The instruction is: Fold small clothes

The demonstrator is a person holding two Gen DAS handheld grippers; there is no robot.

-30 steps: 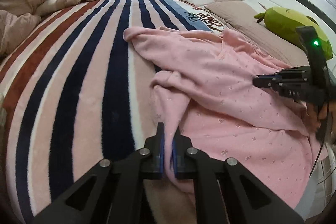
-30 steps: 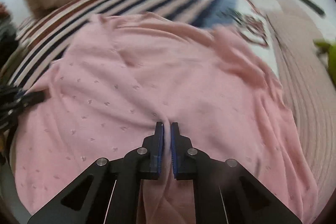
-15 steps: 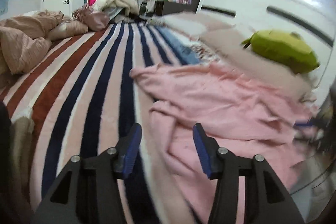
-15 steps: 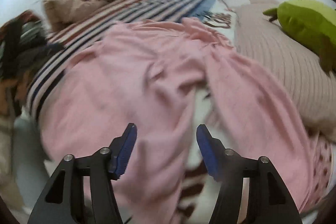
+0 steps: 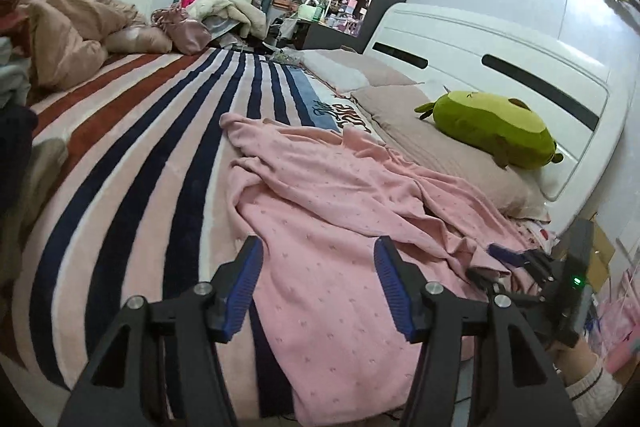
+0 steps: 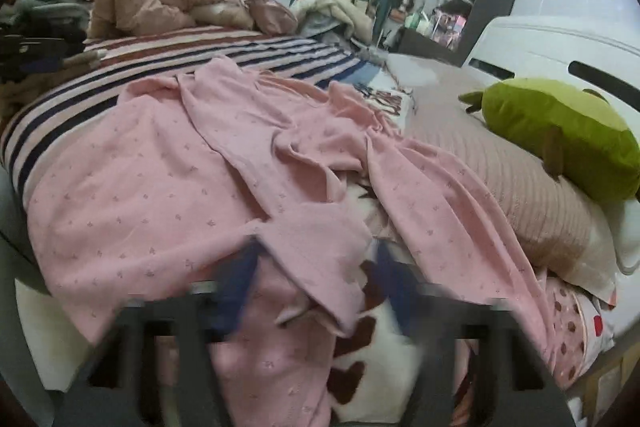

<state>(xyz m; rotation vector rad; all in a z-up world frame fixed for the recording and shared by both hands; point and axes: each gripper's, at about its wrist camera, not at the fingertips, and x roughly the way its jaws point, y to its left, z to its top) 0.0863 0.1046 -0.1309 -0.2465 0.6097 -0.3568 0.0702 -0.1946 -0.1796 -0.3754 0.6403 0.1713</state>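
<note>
A pink dotted knit garment (image 5: 332, 211) lies crumpled and spread on the striped blanket near the bed's front edge; it also shows in the right wrist view (image 6: 192, 171). My left gripper (image 5: 318, 283) is open and empty just above the garment's near hem. My right gripper (image 6: 320, 279) is open and empty over the garment's right side, its fingers blurred. The right gripper also shows at the far right of the left wrist view (image 5: 496, 259), its jaws apart at the garment's edge.
The striped blanket (image 5: 132, 155) covers the bed. A green plush toy (image 5: 488, 129) lies on a beige pillow (image 5: 440, 151) by the white headboard (image 5: 520, 67). Crumpled bedding (image 5: 68, 27) and clothes (image 6: 48, 11) pile at the far left.
Both grippers were shut on the pink garment a second ago. Both have opened, let go of it and pulled back and up; the garment now rests on the bed.
</note>
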